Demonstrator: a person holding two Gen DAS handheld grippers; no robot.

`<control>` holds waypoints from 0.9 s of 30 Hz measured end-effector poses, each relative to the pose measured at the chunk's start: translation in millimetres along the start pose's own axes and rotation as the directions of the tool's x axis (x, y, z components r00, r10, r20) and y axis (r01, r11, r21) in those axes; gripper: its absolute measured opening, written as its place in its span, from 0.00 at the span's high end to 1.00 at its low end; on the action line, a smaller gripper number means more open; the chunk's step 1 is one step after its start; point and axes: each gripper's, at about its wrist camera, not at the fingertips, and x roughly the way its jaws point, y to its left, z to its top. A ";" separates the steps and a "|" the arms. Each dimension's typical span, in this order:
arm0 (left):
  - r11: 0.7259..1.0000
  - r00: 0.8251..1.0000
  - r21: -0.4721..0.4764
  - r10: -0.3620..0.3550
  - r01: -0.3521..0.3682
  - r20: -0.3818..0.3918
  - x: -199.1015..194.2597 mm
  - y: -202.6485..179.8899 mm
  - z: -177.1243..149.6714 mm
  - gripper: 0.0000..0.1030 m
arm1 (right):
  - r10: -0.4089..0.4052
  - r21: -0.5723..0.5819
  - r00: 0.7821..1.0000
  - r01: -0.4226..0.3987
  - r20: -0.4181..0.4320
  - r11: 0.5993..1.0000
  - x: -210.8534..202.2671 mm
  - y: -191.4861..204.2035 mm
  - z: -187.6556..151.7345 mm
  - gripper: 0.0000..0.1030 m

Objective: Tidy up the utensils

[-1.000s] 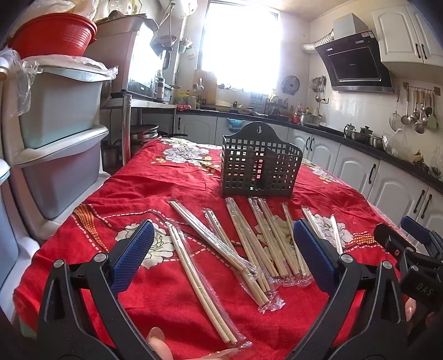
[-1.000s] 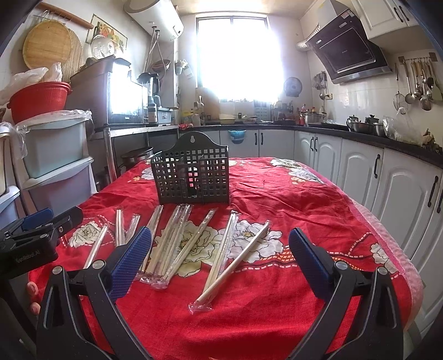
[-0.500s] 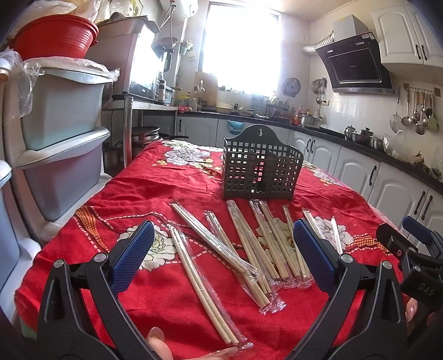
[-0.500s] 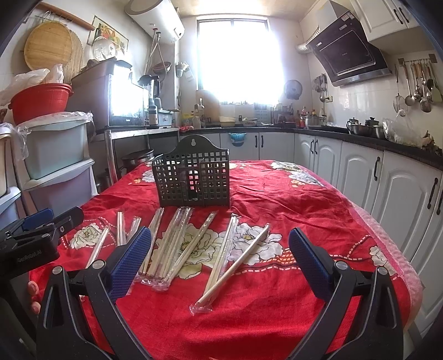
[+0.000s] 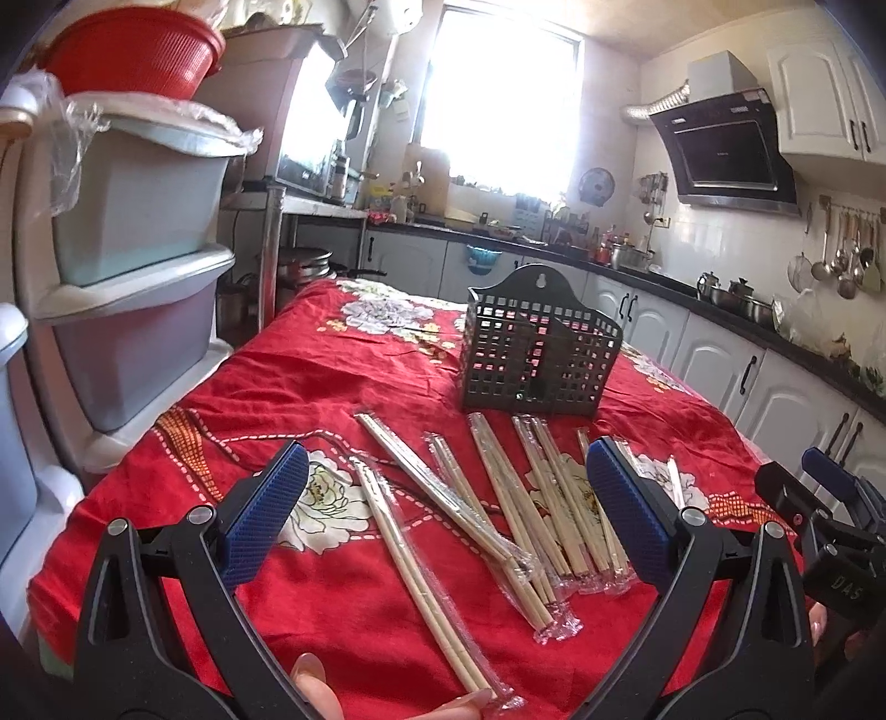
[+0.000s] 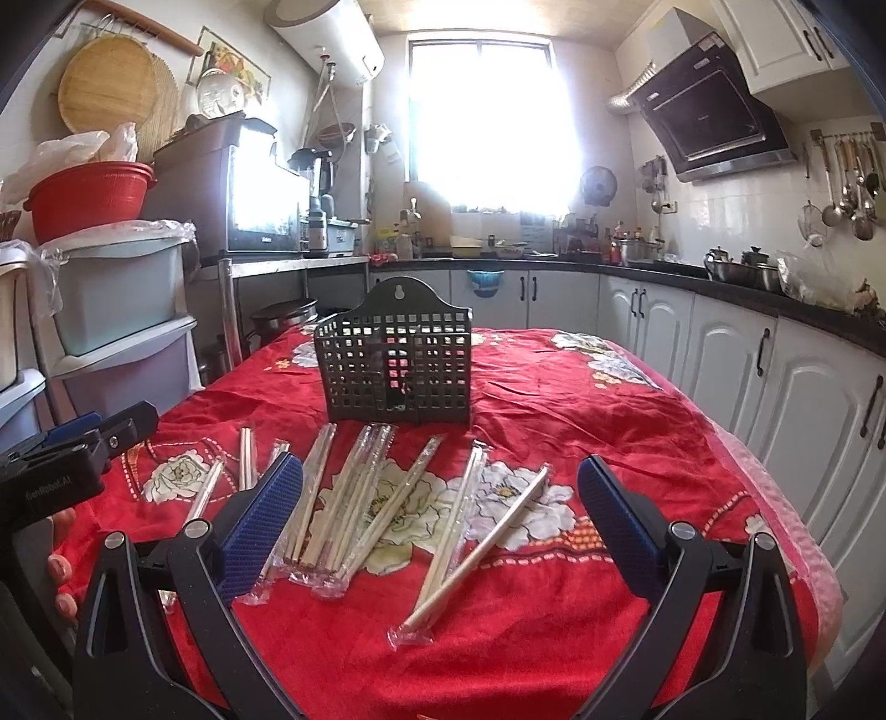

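Several pairs of pale wooden chopsticks in clear plastic sleeves [image 5: 498, 498] [image 6: 354, 498] lie fanned on the red flowered tablecloth [image 5: 310, 387] [image 6: 581, 399]. Behind them stands a dark grid utensil basket [image 5: 534, 363] [image 6: 398, 368], upright, with nothing visible inside. My left gripper [image 5: 443, 509] hovers open above the near chopsticks, holding nothing. My right gripper [image 6: 440, 515] is open too, over the right end of the fan, empty. Each gripper shows at the edge of the other's view: the right gripper [image 5: 830, 526] and the left gripper [image 6: 72, 454].
Stacked plastic drawers [image 5: 127, 266] with a red basket [image 5: 133, 52] on top stand close to the table's left side. White cabinets and a dark counter [image 6: 775, 343] run along the right. Fingertips [image 5: 315, 684] show at the bottom edge.
Both grippers have barely shifted; the left wrist view has crept slightly forward and right. The chopsticks and basket have not moved.
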 end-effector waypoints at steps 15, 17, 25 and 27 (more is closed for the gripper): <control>0.996 0.993 -0.086 0.006 -0.016 -0.117 36.9 41.9 24.2 0.10 | 0.051 -0.033 0.993 -0.055 -0.102 0.998 54.6 8.1 24.6 0.06; 0.994 0.988 -0.112 -0.018 0.001 -0.151 46.4 47.4 29.1 0.10 | 0.046 -0.036 0.990 -0.051 -0.130 0.998 65.5 7.4 27.6 0.06; 0.995 0.958 -0.095 -0.023 -0.005 -0.285 93.0 55.4 47.9 0.10 | 0.036 -0.045 0.972 -0.048 -0.233 0.998 106.9 1.4 37.3 0.06; 0.994 0.946 -0.106 -0.046 0.013 -0.321 105.2 57.0 48.6 0.10 | 0.021 -0.052 0.964 -0.036 -0.263 0.998 118.9 -1.9 39.1 0.06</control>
